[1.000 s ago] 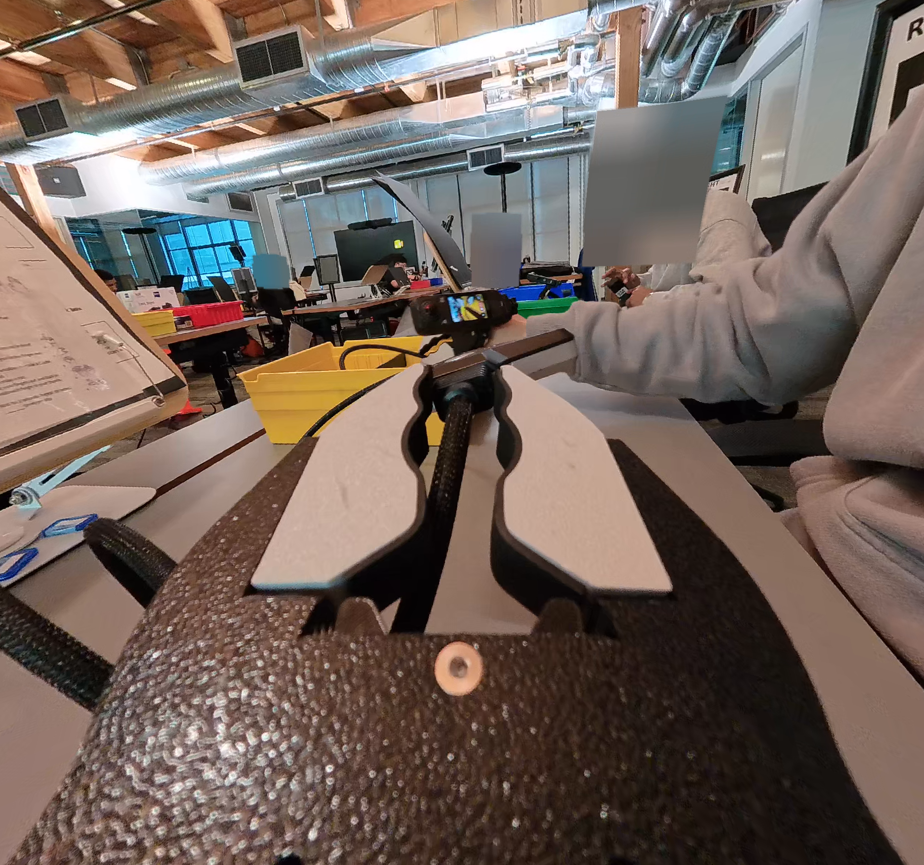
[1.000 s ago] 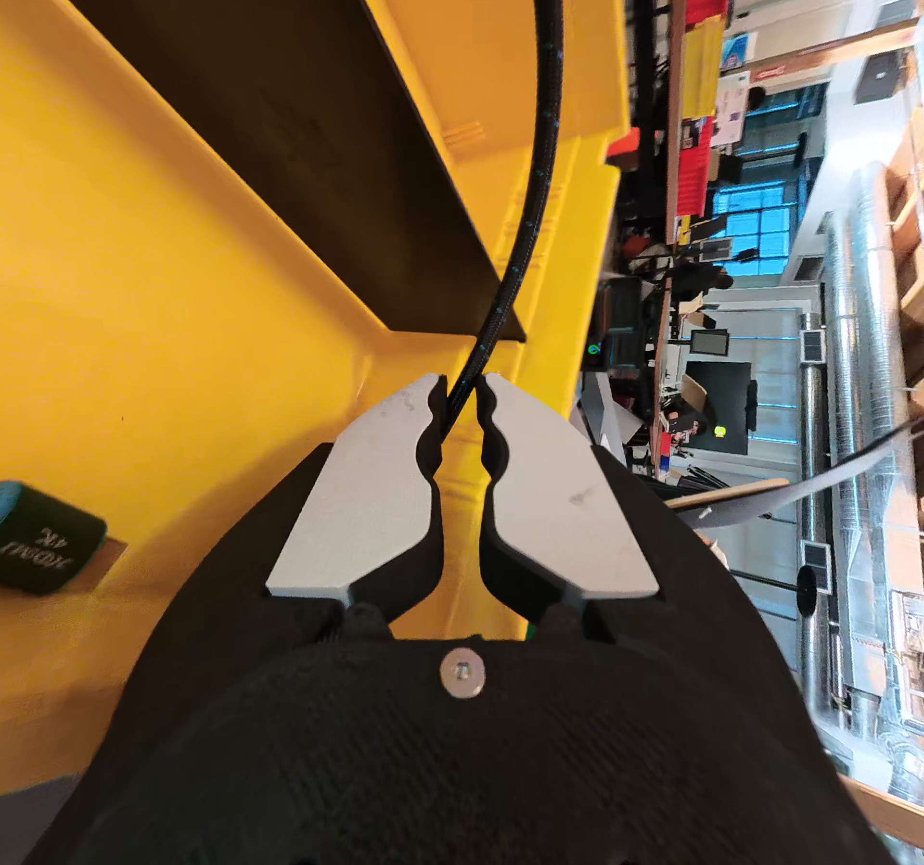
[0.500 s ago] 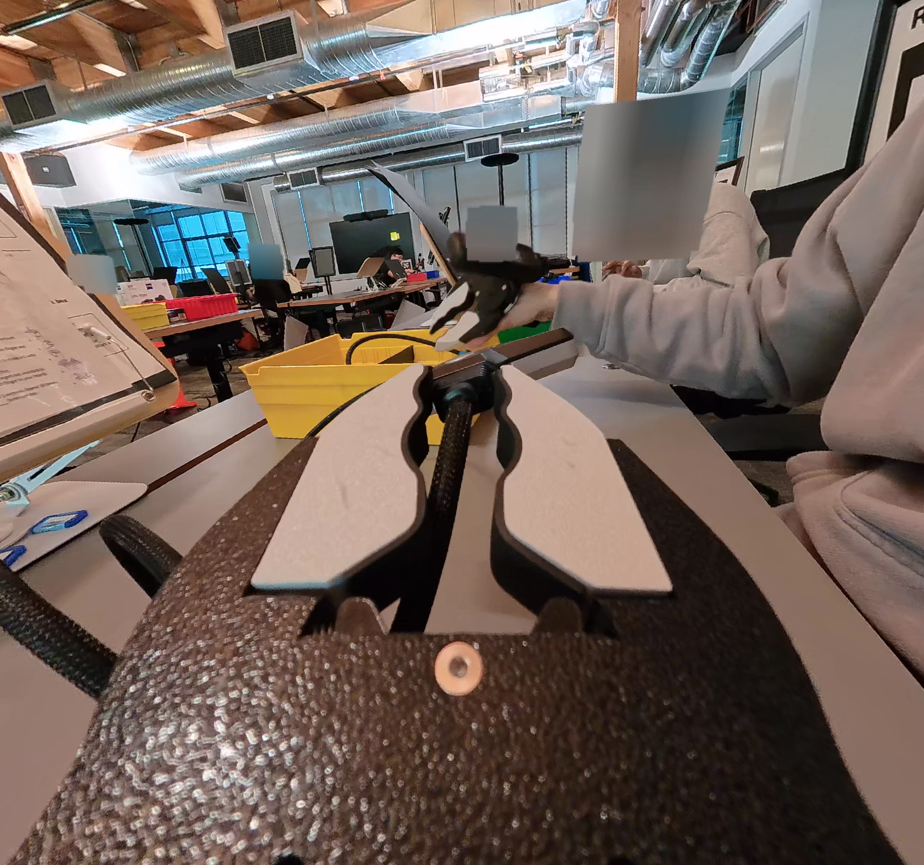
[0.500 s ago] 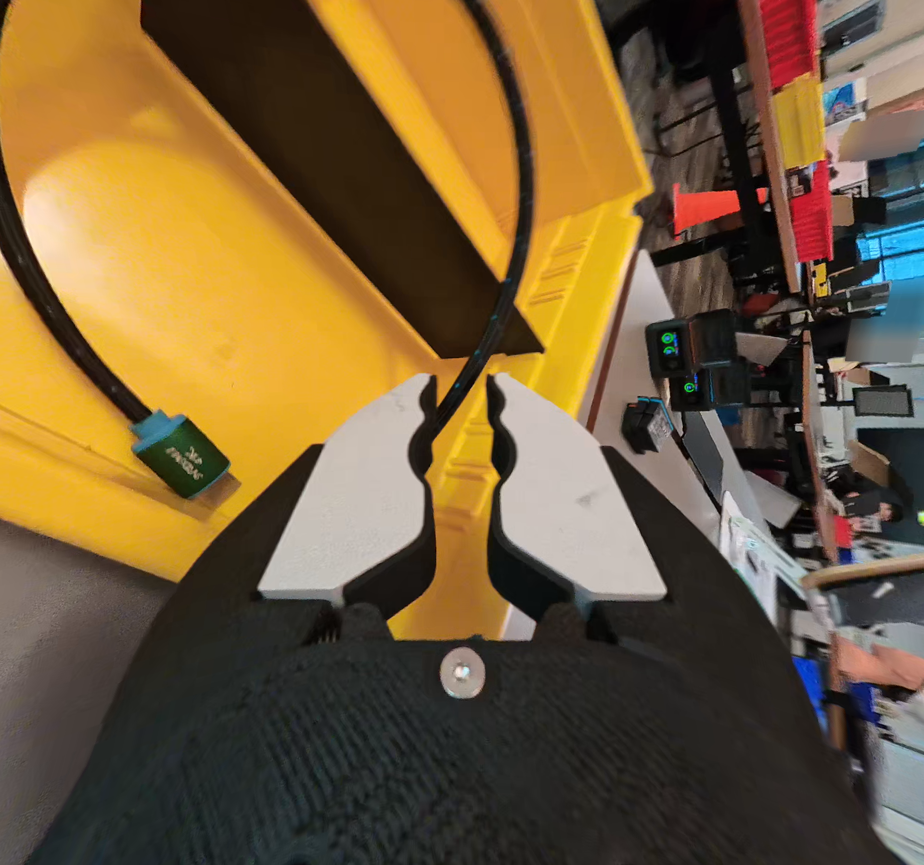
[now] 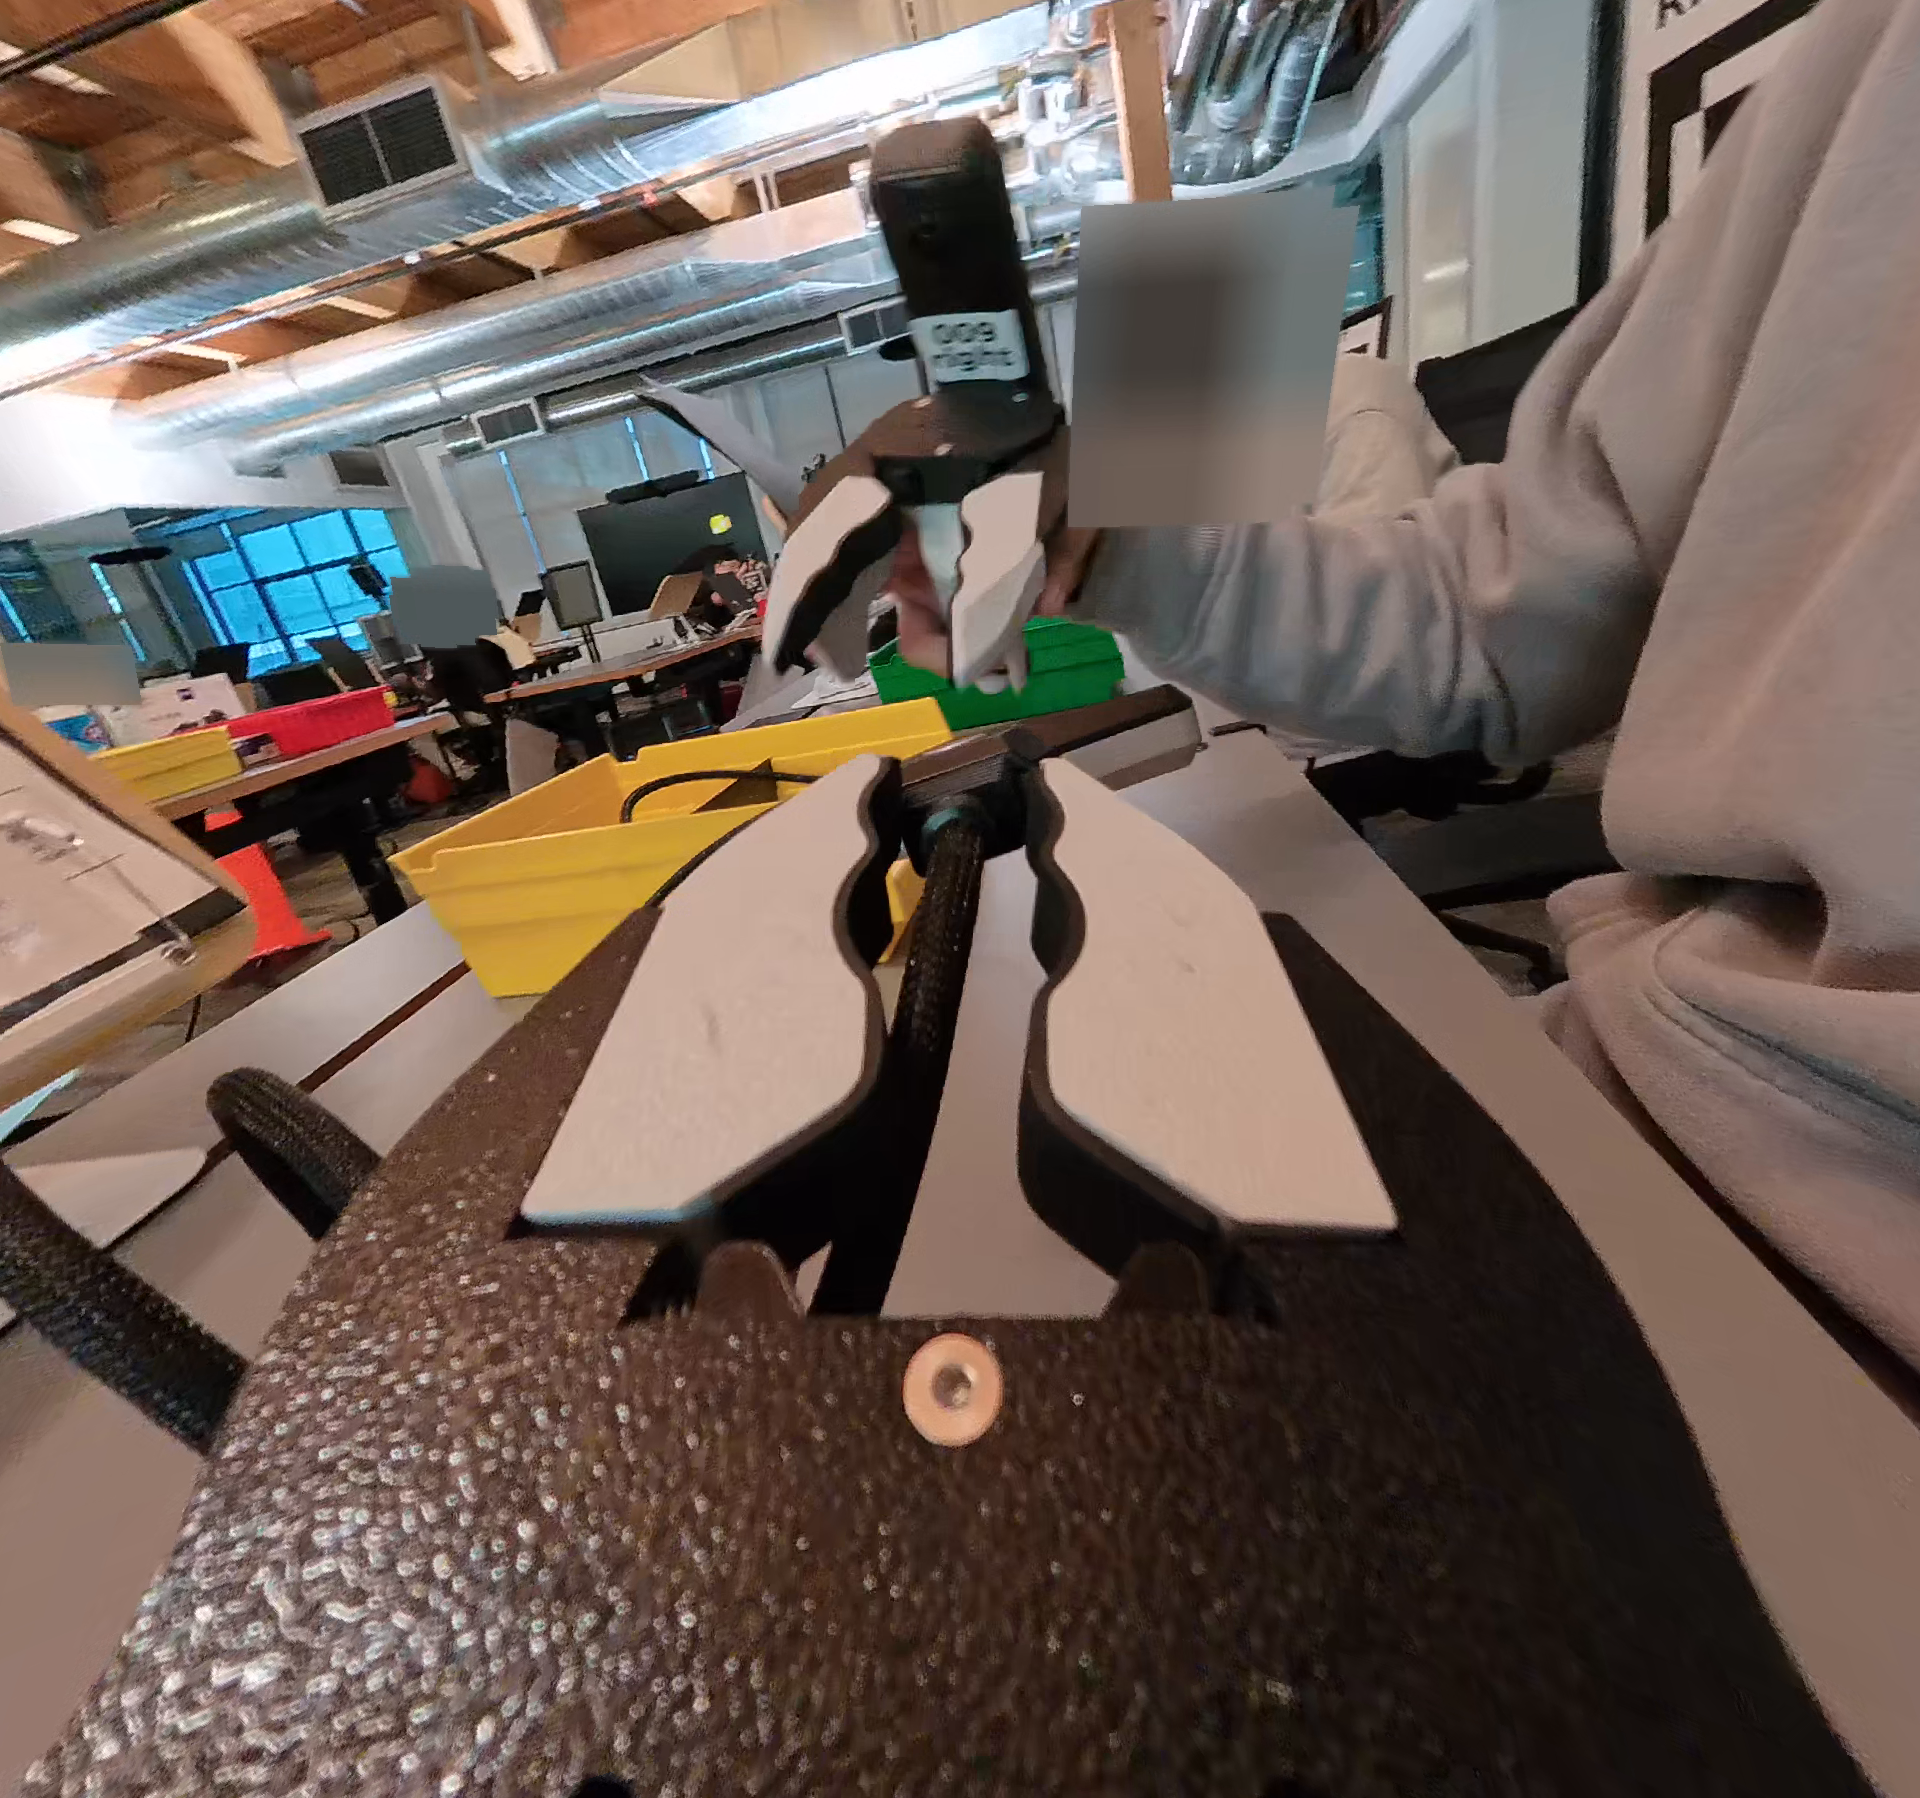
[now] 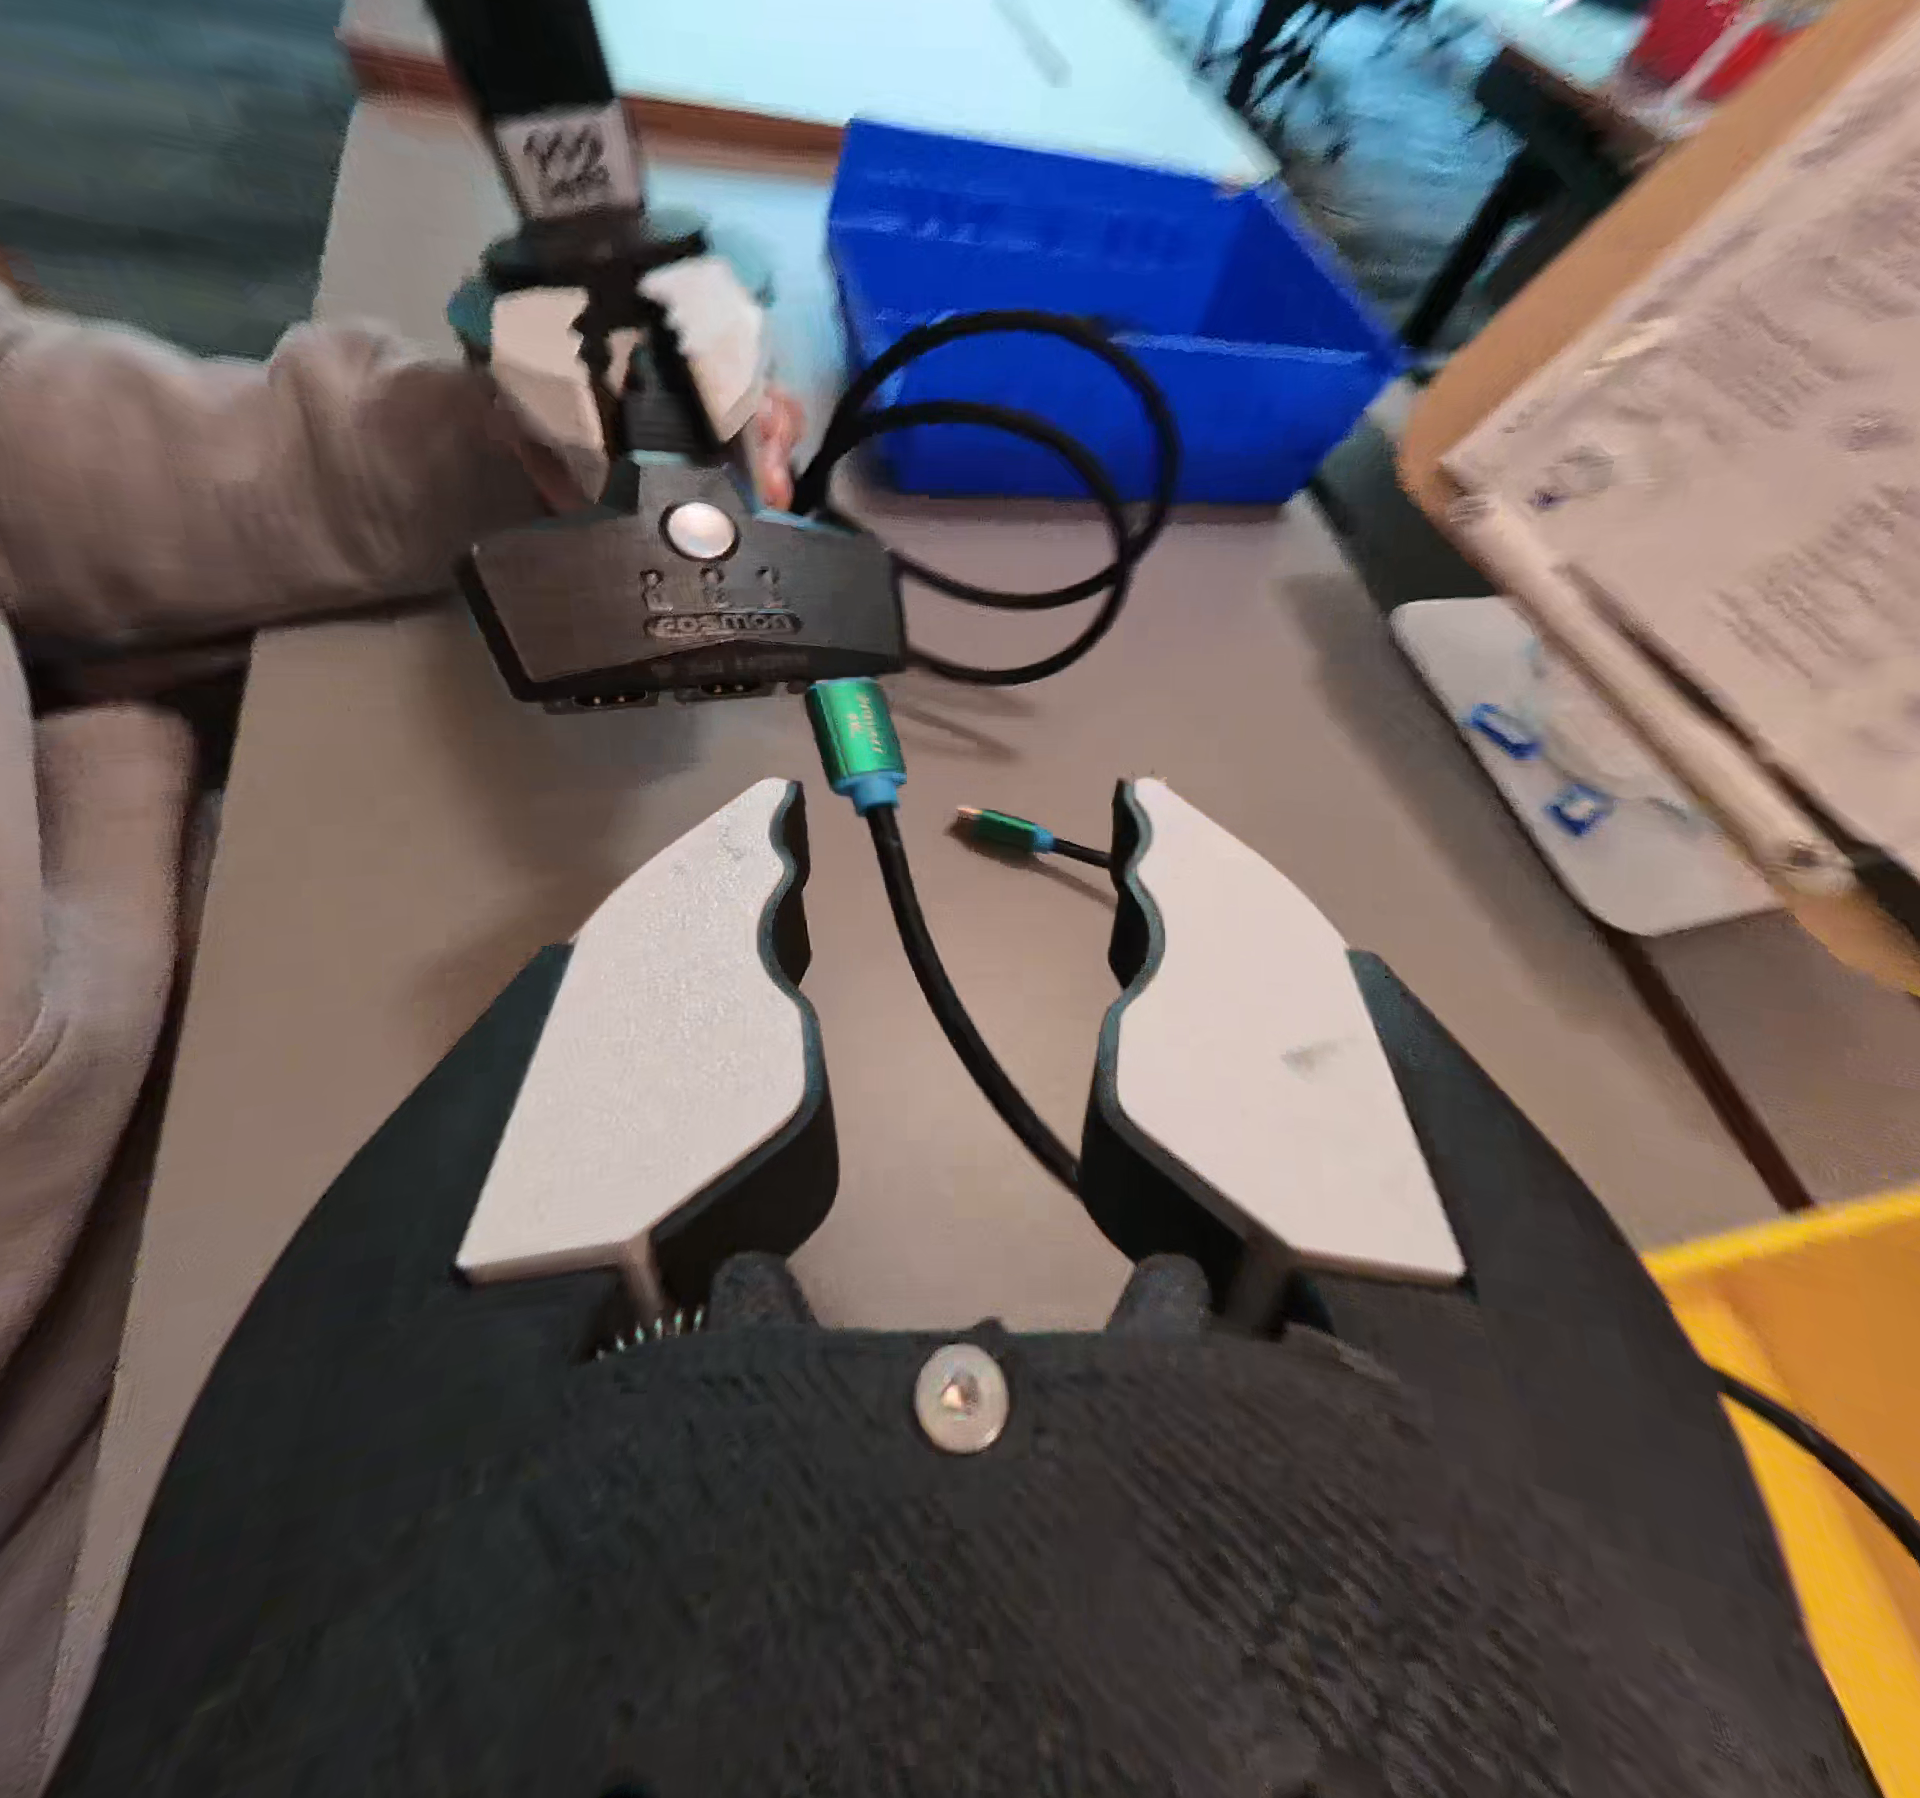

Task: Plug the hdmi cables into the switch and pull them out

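The black HDMI switch (image 6: 686, 605) lies on the grey table (image 6: 468, 917); it also shows in the left wrist view (image 5: 1101, 740). My left gripper (image 5: 956, 792) is shut on the switch's braided black cable (image 5: 935, 959) just behind the switch, and also shows in the right wrist view (image 6: 623, 366). My right gripper (image 6: 956, 798) is open above the table. A green HDMI plug (image 6: 854, 740) sits with its tip at the switch's rightmost front port. Its cable (image 6: 935, 969) runs loose between my right fingers. A smaller green plug (image 6: 1003, 829) lies beside it. The right gripper (image 5: 914, 595) is raised in the left wrist view.
A blue bin (image 6: 1091, 294) stands behind the switch. A yellow bin (image 6: 1818, 1436) is at my right, also in the left wrist view (image 5: 582, 865). A tilted board with papers (image 6: 1714, 398) stands at the right. A person's grey sleeve (image 6: 208, 481) is on the left.
My right gripper has left the yellow bin, let go of the thin cable, opened, and swung round to face the switch. The left gripper has kept its hold and barely moved.
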### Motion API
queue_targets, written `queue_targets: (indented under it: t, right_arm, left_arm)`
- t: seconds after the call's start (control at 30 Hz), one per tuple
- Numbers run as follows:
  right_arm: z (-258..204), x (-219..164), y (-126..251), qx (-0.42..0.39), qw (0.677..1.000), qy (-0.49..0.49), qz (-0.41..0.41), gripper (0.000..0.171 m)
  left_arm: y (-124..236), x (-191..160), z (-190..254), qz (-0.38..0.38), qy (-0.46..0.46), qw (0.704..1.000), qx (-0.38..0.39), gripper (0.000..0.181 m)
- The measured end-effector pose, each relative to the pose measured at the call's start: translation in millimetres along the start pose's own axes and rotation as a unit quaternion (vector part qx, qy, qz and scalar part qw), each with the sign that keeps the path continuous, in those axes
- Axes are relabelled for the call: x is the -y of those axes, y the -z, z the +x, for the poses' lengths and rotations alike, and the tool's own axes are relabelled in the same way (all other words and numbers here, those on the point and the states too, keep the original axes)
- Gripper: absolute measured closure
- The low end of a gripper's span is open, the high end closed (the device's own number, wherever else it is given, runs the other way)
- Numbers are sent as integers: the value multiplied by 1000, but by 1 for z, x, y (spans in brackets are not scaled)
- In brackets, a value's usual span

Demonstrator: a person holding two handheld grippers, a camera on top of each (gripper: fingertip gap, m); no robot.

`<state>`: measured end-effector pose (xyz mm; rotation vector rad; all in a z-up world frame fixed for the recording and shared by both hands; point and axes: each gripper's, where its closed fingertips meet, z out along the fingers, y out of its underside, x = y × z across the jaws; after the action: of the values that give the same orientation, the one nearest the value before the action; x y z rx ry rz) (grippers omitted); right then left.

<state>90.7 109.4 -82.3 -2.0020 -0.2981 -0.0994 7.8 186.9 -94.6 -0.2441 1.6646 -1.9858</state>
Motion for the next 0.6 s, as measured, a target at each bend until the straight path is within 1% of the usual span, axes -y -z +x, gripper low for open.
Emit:
queue_targets:
  t: [0.1,0.17,0.23,0.27,0.43,0.5,0.53,0.57,0.6]
  right_arm:
    - [-16,-11,-29,77,995,6,-69,113]
    - [-21,-15,-40,104,991,7,-89,122]
    - [-28,-12,-44,129,988,9,-88,134]
    - [-32,-11,-45,138,987,11,-85,136]
    - [-36,-10,-49,134,987,29,-86,135]
    - [-33,-10,-48,114,989,43,-88,130]
    - [-29,-9,-45,97,990,48,-94,125]
    - [-27,-4,-40,79,992,44,-91,119]
    - [-24,5,-33,57,996,26,-71,118]
  left_arm:
    - [-3,3,6,0,-7,1000,-12,159]
    - [-3,5,7,-3,-12,1000,-14,159]
    - [-2,7,7,-1,-14,1000,-14,159]
    - [-1,7,7,1,-13,1000,-14,159]
    - [0,7,6,-1,-6,1000,-17,159]
    - [-1,5,6,-11,1,1000,-16,159]
    - [-2,5,5,-16,3,1000,-12,158]
    - [-2,4,3,-20,2,1000,-4,158]
    - [-2,5,0,-23,-3,1000,5,158]
